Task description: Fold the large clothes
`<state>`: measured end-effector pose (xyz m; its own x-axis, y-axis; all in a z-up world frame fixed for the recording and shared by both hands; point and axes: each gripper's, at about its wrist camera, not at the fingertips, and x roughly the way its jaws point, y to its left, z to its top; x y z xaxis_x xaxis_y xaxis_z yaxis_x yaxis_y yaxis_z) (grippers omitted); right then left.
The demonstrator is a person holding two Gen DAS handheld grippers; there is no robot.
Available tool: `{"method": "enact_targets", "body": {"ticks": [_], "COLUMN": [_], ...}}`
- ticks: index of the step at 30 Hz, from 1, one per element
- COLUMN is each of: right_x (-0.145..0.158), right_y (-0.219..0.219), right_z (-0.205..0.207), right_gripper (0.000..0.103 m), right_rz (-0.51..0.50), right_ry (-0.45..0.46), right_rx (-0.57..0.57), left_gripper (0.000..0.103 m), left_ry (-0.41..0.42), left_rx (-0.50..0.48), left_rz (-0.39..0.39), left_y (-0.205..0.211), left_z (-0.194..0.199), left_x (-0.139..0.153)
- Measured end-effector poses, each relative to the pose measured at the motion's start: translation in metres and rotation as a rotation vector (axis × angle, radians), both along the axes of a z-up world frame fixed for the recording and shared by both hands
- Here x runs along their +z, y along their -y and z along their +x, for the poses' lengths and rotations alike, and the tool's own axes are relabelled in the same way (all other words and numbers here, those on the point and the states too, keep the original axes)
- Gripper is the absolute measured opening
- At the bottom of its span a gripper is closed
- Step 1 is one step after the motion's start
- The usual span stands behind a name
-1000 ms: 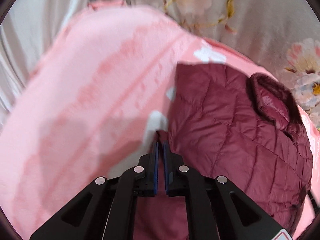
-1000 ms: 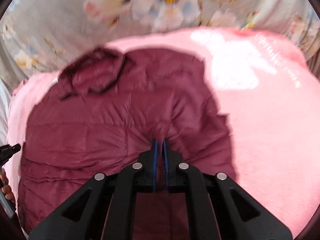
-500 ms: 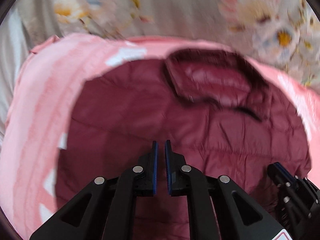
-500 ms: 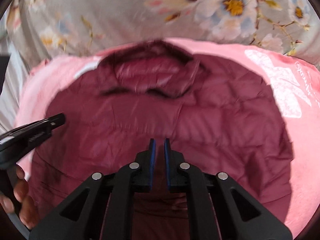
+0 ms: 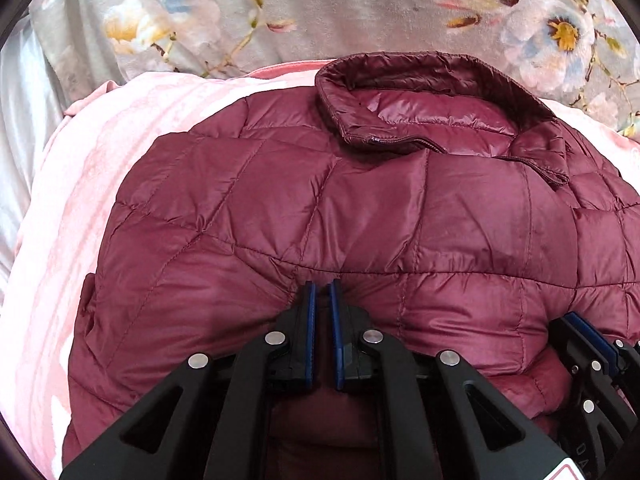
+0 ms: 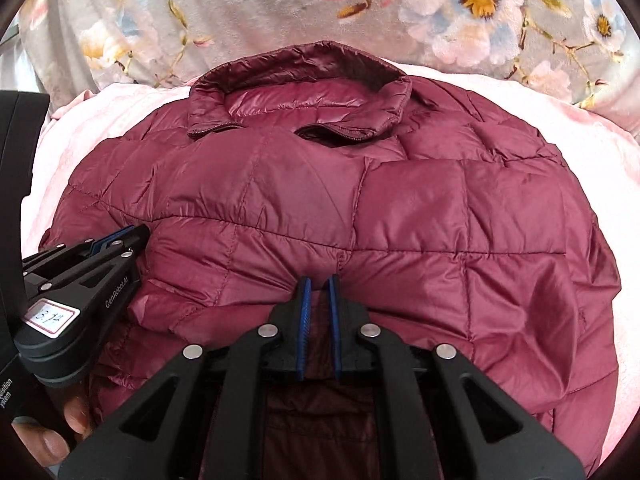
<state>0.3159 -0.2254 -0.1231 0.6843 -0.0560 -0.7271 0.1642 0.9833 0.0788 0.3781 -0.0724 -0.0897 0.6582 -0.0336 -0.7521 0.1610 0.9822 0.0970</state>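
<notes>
Looking from left to right across the bed, I have the pink blanket (image 5: 72,208) spread under the maroon quilted jacket (image 5: 320,208), which lies on it with its collar (image 5: 420,92) at the far edge, next to the floral sheet (image 5: 340,8). My left gripper (image 5: 322,292) is pressed nearly together, and a fold of the jacket's near edge sits pinched between its blue pads. Just to its right, my right gripper (image 6: 318,286) is narrowed the same way and pinches its own fold of that edge; the left tool shows at the left of the right wrist view with a hand (image 6: 48,436) below it.

I judge the fold to be well along: the sleeves are out of sight, so they look tucked in, and the body reads as a compact block. The near edge I hold looks doubled over onto the body, short of the collar. What remains, as far as I can tell, is setting this edge down, letting go, and smoothing the puffy panels flat.
</notes>
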Motion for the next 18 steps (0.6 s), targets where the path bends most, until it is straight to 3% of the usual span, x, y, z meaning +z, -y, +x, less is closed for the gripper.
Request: {"method": "enact_targets", "body": {"ticks": [8,11,13,14,16,18], "right_x": [0.0,0.0,0.004,0.011,0.026,0.042], "right_y": [0.003,0.009,0.016,0.025,0.045,0.071], "right_z": [-0.002,-0.002,-0.003,-0.004,-0.003,0.005], "right_gripper": [0.008,0.008,0.015,0.02,0.042,0.043], "right_rz": [0.027,0.064,0.123,0.193,0.287,0.366], "right_ry": [0.005,0.006,-0.003,-0.003,0.043,0.077], "right_rx": [0.0,0.006,0.019,0.035,0.022,-0.015], "left_gripper": [0.009,0.009,0.012,0.019,0.031,0.033], "left_ry": [0.014,0.011,-0.016,-0.045,-0.101,-0.115], "left_rx": [0.001,-0.002,-0.021,-0.041,-0.062,-0.054], "left_rz": [0.048,0.027,-0.048,-0.088,-0.198,-0.294], "left_y": [0.006,0.004,-0.006,-0.012,-0.027,-0.04], "left_z": [0.0,0.0,0.001,0.003,0.013,0.03], "left_x": [0.0,0.001,0.007,0.012,0.028,0.05]}}
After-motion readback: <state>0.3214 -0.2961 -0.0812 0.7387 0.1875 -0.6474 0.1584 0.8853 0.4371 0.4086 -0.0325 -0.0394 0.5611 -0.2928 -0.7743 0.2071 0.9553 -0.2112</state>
